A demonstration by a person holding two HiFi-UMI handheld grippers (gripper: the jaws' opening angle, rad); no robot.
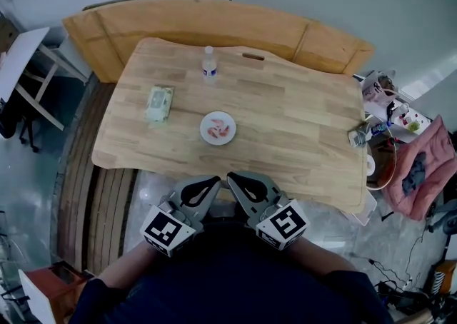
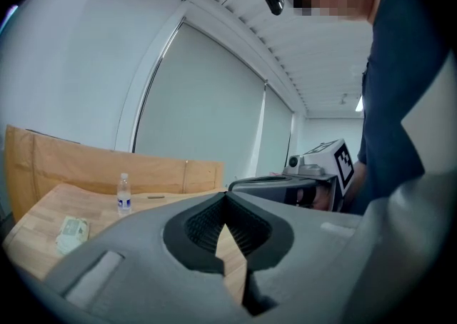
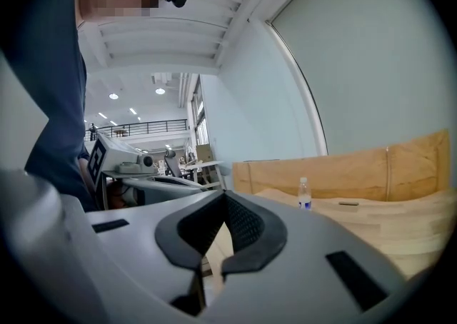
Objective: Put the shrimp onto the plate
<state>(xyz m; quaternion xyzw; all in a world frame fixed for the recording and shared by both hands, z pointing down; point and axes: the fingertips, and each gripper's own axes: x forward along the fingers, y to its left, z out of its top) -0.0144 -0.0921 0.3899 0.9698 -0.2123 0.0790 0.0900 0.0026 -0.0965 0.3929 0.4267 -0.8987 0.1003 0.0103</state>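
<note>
On the wooden tabletop [image 1: 300, 115], far left, a pale green wipes pack [image 1: 159, 103] lies flat. To its right, near the far edge, a small water bottle [image 1: 208, 63] stands upright, clear w/ a white cap. Nearer the person, about mid-width, sits a white plate [image 1: 204, 135], well apart from both pack & bottle. The shrimp [image 1: 218, 128] lies on it as pinkish pieces at its centre.

Off the near edge, both claws are held close to the body, pointing toward the plate, their tips almost meeting. Neither touches the tabletop or plate. Left claw [image 1: 216, 182]: jaws together at the tips, nothing btwn them. In the left gripper view only bare wood shows through the hollow behind the tips. Right claw [image 1: 230, 175]: jaws likewise closed tip to tip & empty, w/ its marker cube toward the person's sleeve.

At the tabletop's right edge lies a small greenish item [image 1: 359, 135], too small to make out. Further right, off the tabletop, a pink chair [image 1: 418, 169] stands among floor clutter.
</note>
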